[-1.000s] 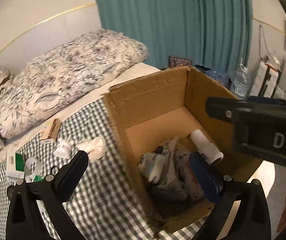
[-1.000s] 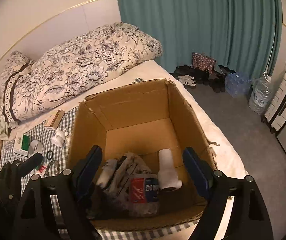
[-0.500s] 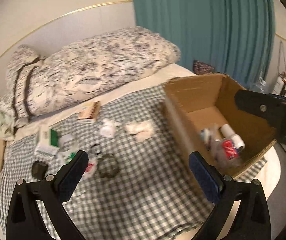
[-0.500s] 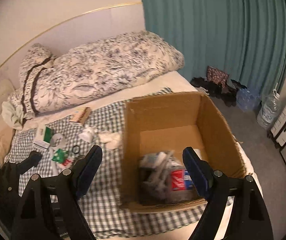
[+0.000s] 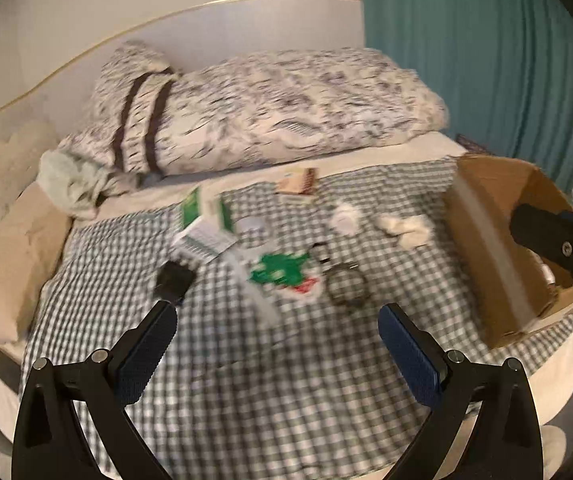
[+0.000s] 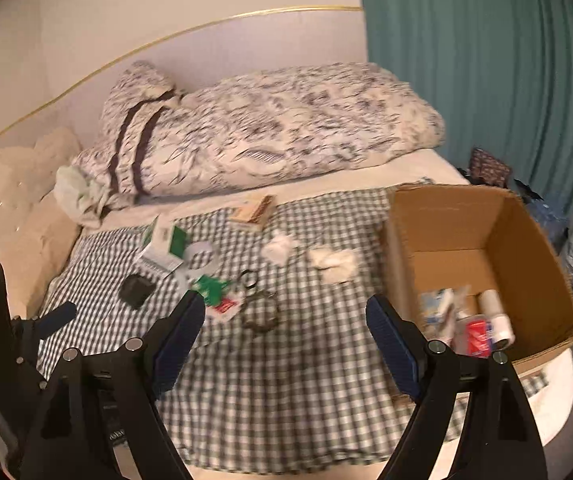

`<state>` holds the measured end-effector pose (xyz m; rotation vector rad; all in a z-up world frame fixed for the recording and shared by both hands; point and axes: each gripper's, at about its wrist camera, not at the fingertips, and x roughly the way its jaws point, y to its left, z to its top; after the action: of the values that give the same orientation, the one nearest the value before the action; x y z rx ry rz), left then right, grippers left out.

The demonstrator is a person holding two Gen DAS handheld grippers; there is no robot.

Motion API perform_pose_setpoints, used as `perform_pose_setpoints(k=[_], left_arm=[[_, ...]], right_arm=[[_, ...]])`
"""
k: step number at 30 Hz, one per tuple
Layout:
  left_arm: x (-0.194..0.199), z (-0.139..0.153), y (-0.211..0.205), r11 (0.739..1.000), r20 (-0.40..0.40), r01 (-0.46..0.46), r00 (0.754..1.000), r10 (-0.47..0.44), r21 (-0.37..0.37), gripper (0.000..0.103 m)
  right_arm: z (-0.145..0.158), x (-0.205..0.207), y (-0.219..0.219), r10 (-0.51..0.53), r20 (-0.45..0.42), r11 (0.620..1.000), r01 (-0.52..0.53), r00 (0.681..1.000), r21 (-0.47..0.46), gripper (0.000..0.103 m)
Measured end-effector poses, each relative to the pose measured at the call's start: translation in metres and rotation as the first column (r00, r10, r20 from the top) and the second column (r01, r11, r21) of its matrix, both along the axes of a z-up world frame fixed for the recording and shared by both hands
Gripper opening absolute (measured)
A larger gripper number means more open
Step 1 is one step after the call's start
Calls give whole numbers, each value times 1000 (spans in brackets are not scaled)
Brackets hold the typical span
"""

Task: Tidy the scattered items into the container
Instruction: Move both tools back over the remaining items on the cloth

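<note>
A checked cloth (image 6: 286, 380) covers the bed under a rolled floral duvet (image 6: 278, 132). Both my left gripper (image 5: 276, 344) and right gripper (image 6: 286, 332) hang with jaws spread, holding nothing. I judge the job partly done: the cardboard box (image 6: 526, 240), right of both jaws, already holds a few things, while a black block (image 5: 172, 280), green packet (image 5: 278, 270), round mesh piece (image 5: 344, 288) and tissues (image 6: 332, 262) lie ahead. Open cloth below the jaws gives room; the box wall is the nearest edge.

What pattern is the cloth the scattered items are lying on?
The cloth is a green-and-white gingham check, clearest in the right wrist view.
</note>
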<state>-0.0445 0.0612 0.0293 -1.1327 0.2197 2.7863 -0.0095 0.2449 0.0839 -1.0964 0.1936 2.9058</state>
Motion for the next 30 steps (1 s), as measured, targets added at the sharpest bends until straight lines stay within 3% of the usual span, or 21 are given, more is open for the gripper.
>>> perform_pose_setpoints(k=[12,19,24,30], left_arm=[[-3,-19,-96,985,45,-161,986,158,65,103],[-17,-37,-120,980,80,-187,980,181,69,103],[-47,-62,-129,975,111,-200,976,188,102,103],[-84,-96,-131,975,159,-209,968,196,74,103]], right_arm=[[-18,-10,-66,90,36,995,-92,995,39,83],[-33,-18,-71,80,71,996,-83,994,44,83],[-59,-47,-73,64,108,996,-71,992,57,83],[-94,-82,-78,82,163,994,-92,983,53,83]])
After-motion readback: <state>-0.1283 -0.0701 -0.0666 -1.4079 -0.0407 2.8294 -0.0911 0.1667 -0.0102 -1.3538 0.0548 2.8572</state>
